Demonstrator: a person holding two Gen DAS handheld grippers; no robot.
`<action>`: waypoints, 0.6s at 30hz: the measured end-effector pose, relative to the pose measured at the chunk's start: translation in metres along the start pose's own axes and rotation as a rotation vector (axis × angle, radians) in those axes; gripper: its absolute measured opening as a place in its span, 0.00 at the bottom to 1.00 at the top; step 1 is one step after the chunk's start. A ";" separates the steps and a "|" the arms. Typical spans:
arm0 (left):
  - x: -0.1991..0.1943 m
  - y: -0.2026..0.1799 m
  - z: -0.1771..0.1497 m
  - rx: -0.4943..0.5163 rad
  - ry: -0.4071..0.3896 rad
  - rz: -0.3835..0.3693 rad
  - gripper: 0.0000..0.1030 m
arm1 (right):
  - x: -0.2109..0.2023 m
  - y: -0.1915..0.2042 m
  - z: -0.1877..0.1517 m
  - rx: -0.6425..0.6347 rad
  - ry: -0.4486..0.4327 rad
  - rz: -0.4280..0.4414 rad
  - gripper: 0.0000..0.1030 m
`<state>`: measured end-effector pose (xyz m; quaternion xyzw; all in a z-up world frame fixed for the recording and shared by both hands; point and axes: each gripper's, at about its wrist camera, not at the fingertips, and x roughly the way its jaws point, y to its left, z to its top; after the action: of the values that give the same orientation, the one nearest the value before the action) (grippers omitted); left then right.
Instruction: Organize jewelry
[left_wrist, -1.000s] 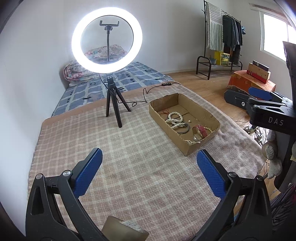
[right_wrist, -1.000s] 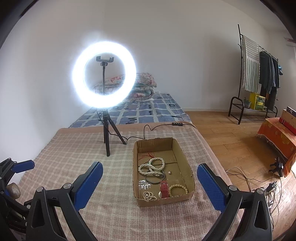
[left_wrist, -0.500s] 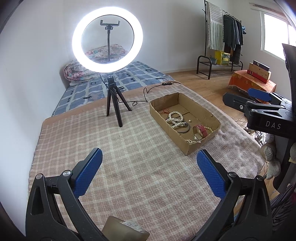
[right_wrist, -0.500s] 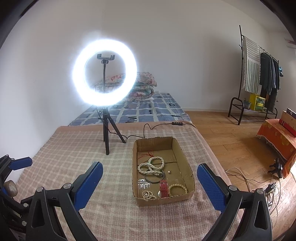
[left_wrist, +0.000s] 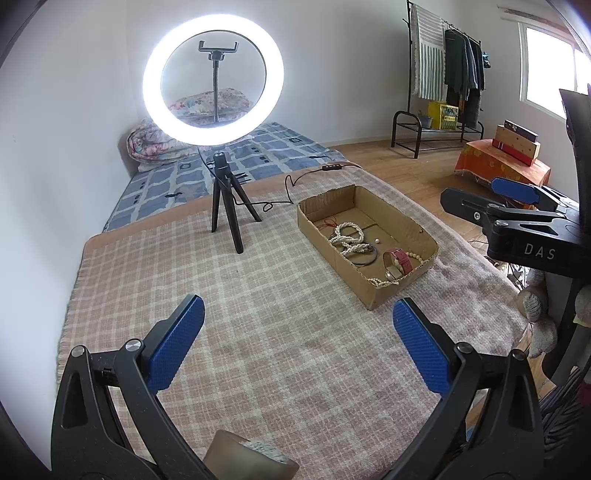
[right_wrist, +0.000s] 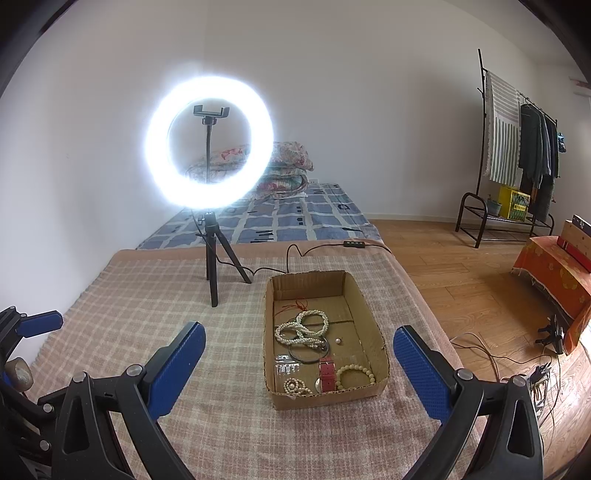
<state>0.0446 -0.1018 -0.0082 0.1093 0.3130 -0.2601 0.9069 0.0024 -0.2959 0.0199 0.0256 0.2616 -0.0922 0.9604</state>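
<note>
A shallow cardboard box (left_wrist: 402, 291) (right_wrist: 325, 400) sits on the checked blanket. It holds a white pearl necklace (left_wrist: 349, 238) (right_wrist: 301, 328), a red watch strap (left_wrist: 400, 260) (right_wrist: 327, 373), a bead bracelet (right_wrist: 354, 374), a black ring band (right_wrist: 308, 354), a loose pearl (right_wrist: 338, 341) and a small bead chain (right_wrist: 295, 386). My left gripper (left_wrist: 297, 343) is open and empty, above the blanket to the left of the box. My right gripper (right_wrist: 299, 360) is open and empty, its fingers either side of the box's near end, held above it.
A lit ring light on a black tripod (left_wrist: 221, 206) (right_wrist: 212, 266) stands on the blanket behind the box, its cable (left_wrist: 295, 184) trailing right. The blanket's right edge (right_wrist: 436, 321) drops to a wooden floor with cables. A clothes rack (right_wrist: 517, 155) stands far right.
Both views have shifted only slightly; the right gripper has drifted a little closer to the box. Both grippers stay open and empty.
</note>
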 end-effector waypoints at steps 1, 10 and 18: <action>0.001 0.000 0.000 -0.002 -0.001 0.002 1.00 | 0.000 0.000 0.000 0.001 0.001 0.000 1.00; 0.000 0.001 0.000 -0.003 -0.001 0.007 1.00 | 0.001 0.000 -0.003 -0.007 0.004 0.000 1.00; -0.006 -0.008 -0.002 0.022 -0.017 0.070 1.00 | 0.002 0.003 -0.006 -0.023 0.006 -0.004 1.00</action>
<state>0.0355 -0.1050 -0.0065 0.1281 0.2984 -0.2328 0.9167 0.0021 -0.2929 0.0139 0.0143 0.2654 -0.0909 0.9597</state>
